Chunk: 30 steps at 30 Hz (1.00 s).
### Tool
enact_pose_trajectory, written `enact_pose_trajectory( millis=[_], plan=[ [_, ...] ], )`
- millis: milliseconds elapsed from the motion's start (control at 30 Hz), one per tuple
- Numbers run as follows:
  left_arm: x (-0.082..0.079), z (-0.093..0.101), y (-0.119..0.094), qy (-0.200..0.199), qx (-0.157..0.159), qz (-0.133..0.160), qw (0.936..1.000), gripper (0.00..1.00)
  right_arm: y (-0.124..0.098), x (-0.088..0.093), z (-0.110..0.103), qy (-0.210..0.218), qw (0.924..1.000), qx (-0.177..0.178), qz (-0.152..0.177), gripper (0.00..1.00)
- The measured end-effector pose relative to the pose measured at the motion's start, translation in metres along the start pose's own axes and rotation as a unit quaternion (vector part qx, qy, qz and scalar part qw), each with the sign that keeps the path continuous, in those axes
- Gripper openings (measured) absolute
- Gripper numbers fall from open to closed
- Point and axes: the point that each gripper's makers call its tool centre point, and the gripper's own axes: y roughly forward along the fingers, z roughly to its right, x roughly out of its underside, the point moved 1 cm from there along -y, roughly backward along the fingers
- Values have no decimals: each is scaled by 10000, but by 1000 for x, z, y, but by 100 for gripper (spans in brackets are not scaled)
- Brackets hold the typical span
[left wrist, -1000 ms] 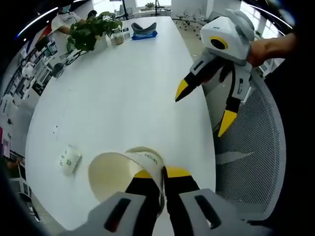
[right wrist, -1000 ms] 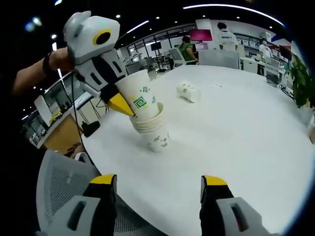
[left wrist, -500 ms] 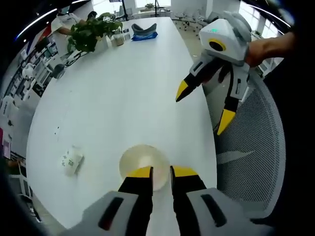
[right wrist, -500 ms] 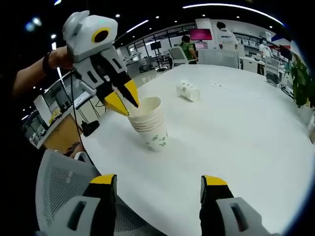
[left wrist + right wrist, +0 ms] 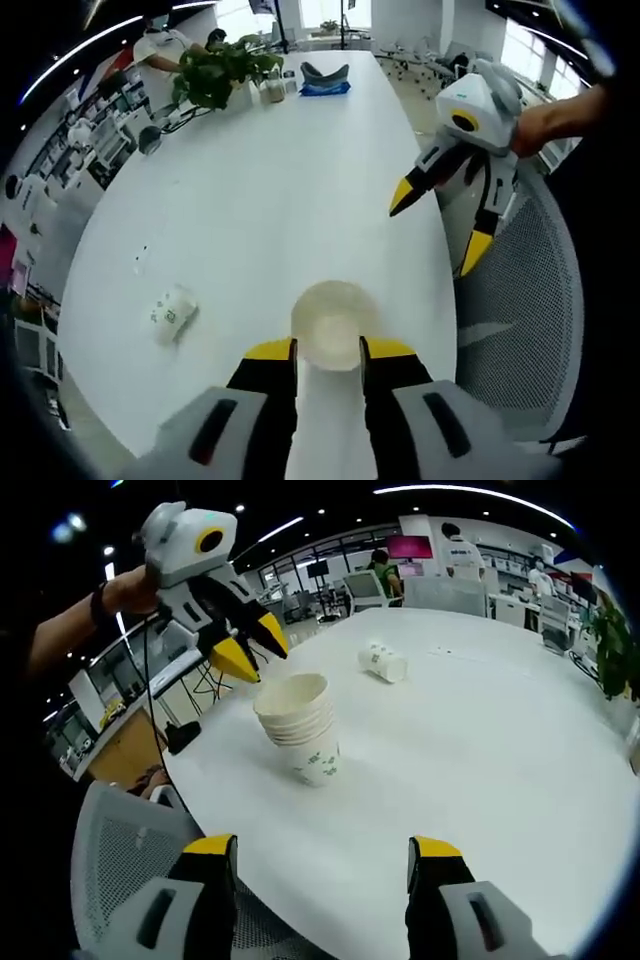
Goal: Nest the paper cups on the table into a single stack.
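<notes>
A stack of nested white paper cups (image 5: 303, 725) with green print stands upright near the table's edge; from above its open mouth (image 5: 333, 322) shows just beyond my left gripper's jaws. My left gripper (image 5: 328, 352) is open and holds nothing; it hovers above and to the left of the stack (image 5: 255, 650), clear of the rim. One more cup (image 5: 170, 313) lies on its side farther along the table (image 5: 383, 663). My right gripper (image 5: 322, 848) is open and empty, well short of the stack, and hangs over the table's edge (image 5: 440, 225).
The white table (image 5: 260, 210) stretches away with a potted plant (image 5: 215, 75) and a blue-grey object (image 5: 325, 75) at its far end. A mesh office chair (image 5: 520, 300) stands at the table's edge, below my right gripper (image 5: 110, 870). People and desks fill the background.
My left gripper carried a cup onto the stack, let it go and opened. The cup now sits nested on top, and the left gripper has lifted up and away from the rim.
</notes>
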Motion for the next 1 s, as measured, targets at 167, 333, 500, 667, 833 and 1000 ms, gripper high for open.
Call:
enact_pose_trajectory(
  millis=[167, 333, 500, 667, 833, 1000],
  plan=[
    [2, -12, -6, -205, -102, 150, 9996, 26, 2, 0, 1, -4, 10000, -7, -35, 70],
    [-6, -23, -14, -557, -263, 443, 9971, 30, 3, 0, 0, -2, 10000, -15, -53, 70],
    [1, -54, -13, -818, -530, 553, 9937, 37, 4, 2, 1, 17, 9999, -18, -110, 70],
    [13, -97, -6, -1594, -882, 800, 9800, 39, 5, 4, 1, 46, 9999, -21, -135, 70],
    [23, -135, 4, -2117, -1060, 908, 9673, 54, 7, 8, 2, 86, 9998, -29, -199, 70],
    [27, -169, 26, -2915, -874, 1207, 9449, 55, 8, 12, 2, 139, 9995, -55, -280, 70]
  ],
)
